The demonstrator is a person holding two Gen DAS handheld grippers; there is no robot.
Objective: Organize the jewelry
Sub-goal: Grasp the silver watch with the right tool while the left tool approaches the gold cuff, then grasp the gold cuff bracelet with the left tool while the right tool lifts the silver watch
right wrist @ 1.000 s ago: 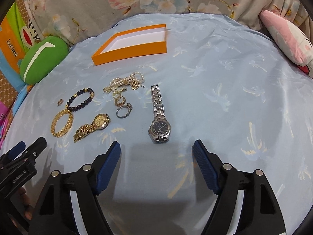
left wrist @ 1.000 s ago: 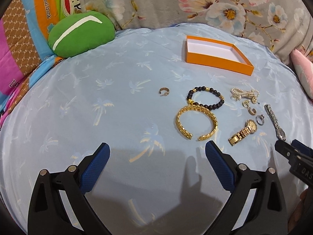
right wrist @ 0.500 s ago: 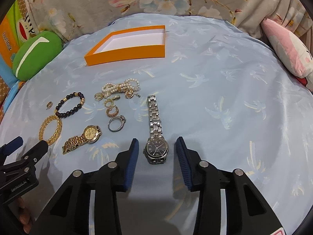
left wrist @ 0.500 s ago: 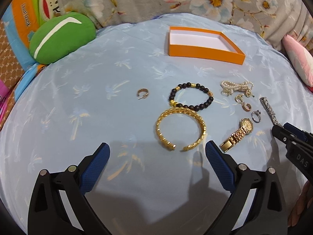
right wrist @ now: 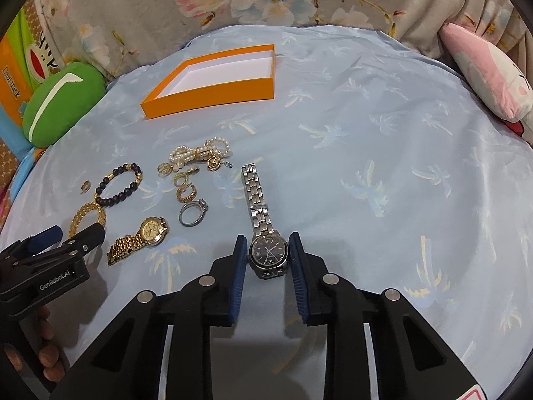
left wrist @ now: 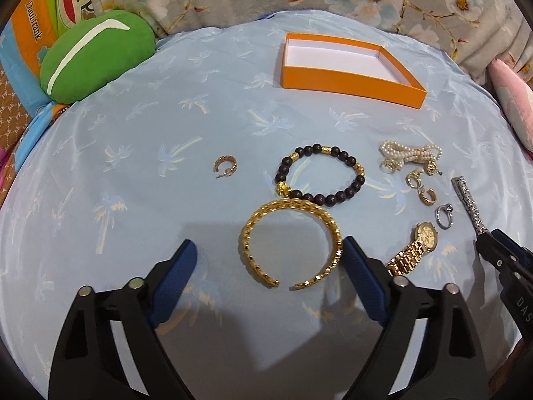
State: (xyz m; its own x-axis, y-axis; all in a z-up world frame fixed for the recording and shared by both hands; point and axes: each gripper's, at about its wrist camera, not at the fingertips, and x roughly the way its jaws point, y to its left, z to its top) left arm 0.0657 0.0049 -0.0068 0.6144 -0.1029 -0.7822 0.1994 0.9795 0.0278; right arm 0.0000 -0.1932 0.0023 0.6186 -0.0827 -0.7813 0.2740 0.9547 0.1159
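Observation:
Jewelry lies on a light blue cloth. My right gripper (right wrist: 268, 253) has its pads on both sides of the dark dial of a silver watch (right wrist: 266, 250), which lies flat. My left gripper (left wrist: 269, 256) is wide open, with a gold cuff bangle (left wrist: 291, 241) lying between its fingertips. Beyond it lie a black bead bracelet (left wrist: 321, 175), a small gold hoop (left wrist: 226, 165), a pearl bracelet (left wrist: 409, 155), gold earrings (left wrist: 421, 188), a silver ring (left wrist: 444, 215) and a gold watch (left wrist: 413, 248). An empty orange box (left wrist: 346, 81) stands at the back.
A green cushion (left wrist: 93, 55) sits at the back left, and a pink plush (right wrist: 493, 73) at the back right. Floral fabric rises behind the cloth. The left gripper (right wrist: 50, 253) shows at the left of the right wrist view.
My right gripper closed its jaws from wide open to either side of the silver watch's dial. My left gripper moved forward until the gold bangle lay between its open fingers.

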